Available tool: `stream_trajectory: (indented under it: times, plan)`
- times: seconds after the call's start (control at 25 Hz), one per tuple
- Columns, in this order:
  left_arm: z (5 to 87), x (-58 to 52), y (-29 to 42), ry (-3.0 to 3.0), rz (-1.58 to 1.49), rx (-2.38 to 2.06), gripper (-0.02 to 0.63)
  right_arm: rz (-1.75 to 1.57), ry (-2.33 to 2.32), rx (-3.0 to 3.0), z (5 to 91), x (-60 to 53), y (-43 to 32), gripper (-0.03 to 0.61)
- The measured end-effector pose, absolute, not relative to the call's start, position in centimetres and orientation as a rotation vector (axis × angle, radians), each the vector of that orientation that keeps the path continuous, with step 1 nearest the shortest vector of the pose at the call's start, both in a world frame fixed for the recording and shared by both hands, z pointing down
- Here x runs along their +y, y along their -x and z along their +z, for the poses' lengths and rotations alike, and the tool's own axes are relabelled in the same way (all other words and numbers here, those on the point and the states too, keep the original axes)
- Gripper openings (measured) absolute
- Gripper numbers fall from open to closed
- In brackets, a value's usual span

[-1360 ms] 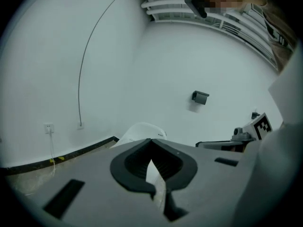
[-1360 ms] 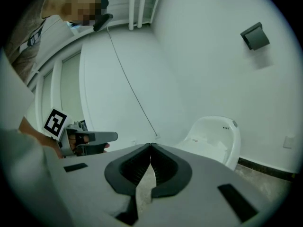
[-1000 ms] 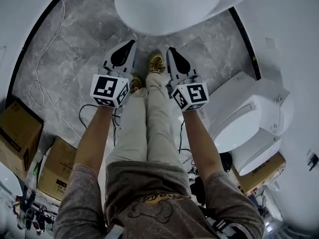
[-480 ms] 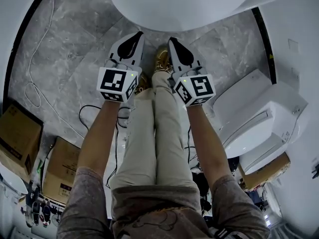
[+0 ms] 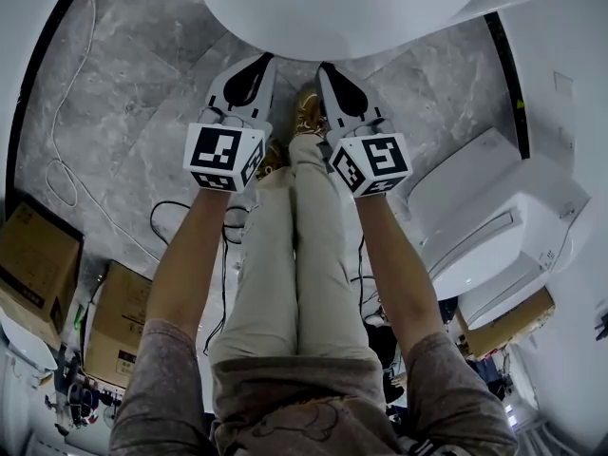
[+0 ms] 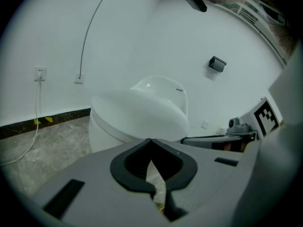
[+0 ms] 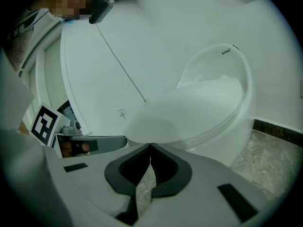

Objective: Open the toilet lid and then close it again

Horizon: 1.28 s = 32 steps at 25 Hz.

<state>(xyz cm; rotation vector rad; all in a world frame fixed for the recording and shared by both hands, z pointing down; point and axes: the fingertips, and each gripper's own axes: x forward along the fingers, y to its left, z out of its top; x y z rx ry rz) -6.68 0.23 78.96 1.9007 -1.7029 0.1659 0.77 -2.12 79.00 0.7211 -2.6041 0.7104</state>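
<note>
The white toilet (image 5: pixel 342 8) stands at the top of the head view with its lid (image 6: pixel 142 115) lying flat on the bowl. Both grippers are held side by side just short of its front rim, apart from it. My left gripper (image 5: pixel 267 61) is shut with nothing between its jaws, and its tips (image 6: pixel 150 140) point at the lid's front. My right gripper (image 5: pixel 322 66) is also shut and empty. In the right gripper view the lid (image 7: pixel 199 108) fills the space beyond the jaw tips (image 7: pixel 150 145).
The person's legs and gold shoes (image 5: pixel 306 112) stand between the grippers on the grey marble floor (image 5: pixel 123 93). A second white toilet (image 5: pixel 484 226) sits at the right. Cardboard boxes (image 5: pixel 33 255) and a white cable (image 5: pixel 66 160) lie at the left.
Both grippers and the head have moved forward, so the toilet's front rim is now closer to the jaw tips. Both grippers stay shut.
</note>
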Motion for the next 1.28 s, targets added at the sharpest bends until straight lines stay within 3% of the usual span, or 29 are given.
stream_trajectory:
  times: [0.64,1.28]
  plan:
    - [74.3,-0.1,6.5,-1.895,0.143,-1.738,0.009,0.727,-0.737,-2.648,74.2,-3.2,-0.9,0.026]
    - [58.0,-4.8,4.4,-2.05,0.086,-1.709,0.009,0.671,-0.886,-2.692,60.2,-7.0,-2.7,0.026]
